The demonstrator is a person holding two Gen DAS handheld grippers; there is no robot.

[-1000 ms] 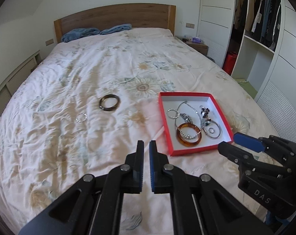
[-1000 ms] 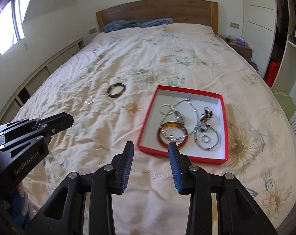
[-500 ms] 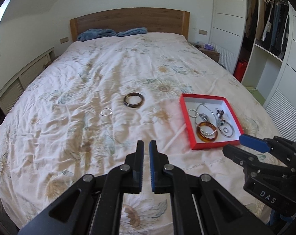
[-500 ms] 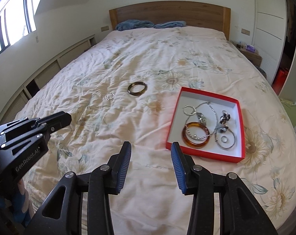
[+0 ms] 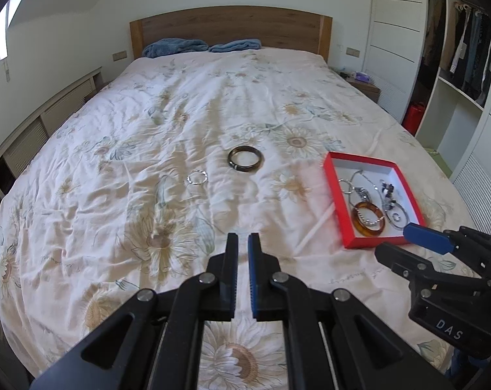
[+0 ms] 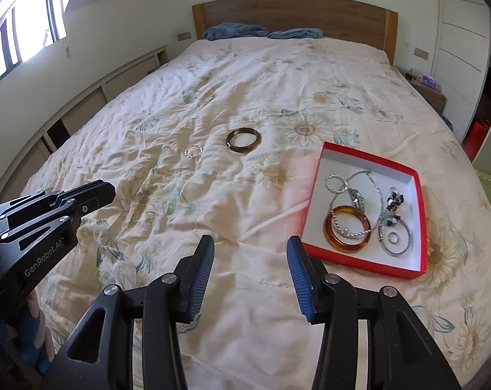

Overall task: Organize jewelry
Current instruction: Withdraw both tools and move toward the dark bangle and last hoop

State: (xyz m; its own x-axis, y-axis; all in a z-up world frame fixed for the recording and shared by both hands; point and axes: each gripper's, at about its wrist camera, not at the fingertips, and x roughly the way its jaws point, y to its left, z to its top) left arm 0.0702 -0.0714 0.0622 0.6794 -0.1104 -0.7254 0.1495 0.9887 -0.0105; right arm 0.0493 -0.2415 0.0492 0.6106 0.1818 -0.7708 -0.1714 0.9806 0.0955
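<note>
Left wrist view shows the left gripper (image 5: pixel 242 243) nearly closed and empty above the bed (image 5: pixel 213 97), while the right gripper (image 6: pixel 249 247) is spread wide, holding nothing. A dark bangle (image 5: pixel 245 159) and small silver ring (image 5: pixel 197 177) lie on the quilt, well left of the red tray (image 6: pixel 421 227) holding an amber bangle (image 6: pixel 349 229) and chains.

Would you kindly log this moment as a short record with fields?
surface: bed with floral cover
container: red tray, holding amber bangle, chains and rings
loose on cover: dark bangle; small silver ring to its left
left gripper: nearly shut, holding nothing
right gripper: open, holding nothing, near the tray's front left corner
</note>
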